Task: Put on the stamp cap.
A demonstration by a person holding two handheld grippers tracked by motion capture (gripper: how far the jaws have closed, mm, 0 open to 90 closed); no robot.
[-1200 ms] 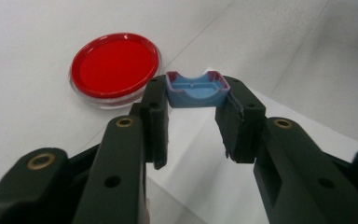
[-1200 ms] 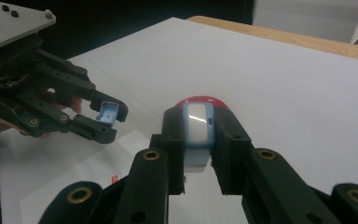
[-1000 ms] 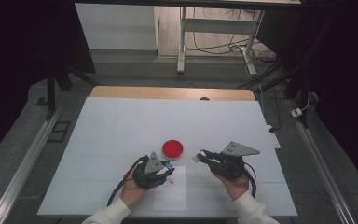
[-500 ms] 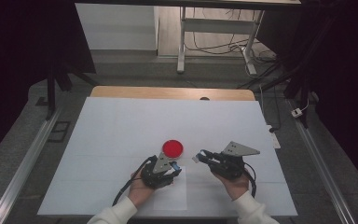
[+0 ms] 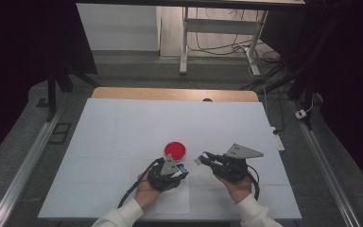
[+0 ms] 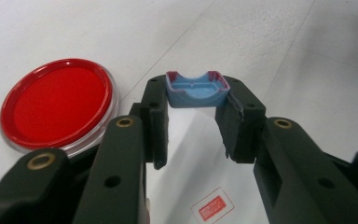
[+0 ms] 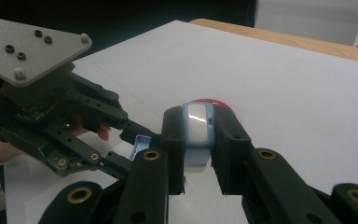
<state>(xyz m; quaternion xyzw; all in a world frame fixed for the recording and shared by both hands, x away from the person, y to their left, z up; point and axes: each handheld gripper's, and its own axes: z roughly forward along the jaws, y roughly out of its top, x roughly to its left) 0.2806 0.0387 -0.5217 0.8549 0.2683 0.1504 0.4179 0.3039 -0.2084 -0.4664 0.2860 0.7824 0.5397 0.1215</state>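
My left gripper (image 5: 181, 169) is shut on a small blue plastic shell (image 6: 196, 89) with reddish edges, held across its width at the jaw tips just above the white table. My right gripper (image 5: 202, 160) is shut on a small white piece with a blue rim (image 7: 197, 128), held upright between its pads. The two grippers point at each other, tips a short gap apart; the right gripper view shows the left gripper (image 7: 139, 145) close at its left. A round red dish with a clear rim (image 5: 175, 150) lies flat just beyond the left gripper's tip.
White sheets cover the table (image 5: 123, 137), and a strip of bare wood (image 5: 170, 93) shows at the far edge. A small red-printed label (image 6: 212, 205) lies on the sheet under the left gripper. Metal rails (image 5: 23, 165) run along both table sides.
The left hand has shifted a little to the right, toward the right gripper and the red dish. The right hand has kept still. Both grips are unchanged.
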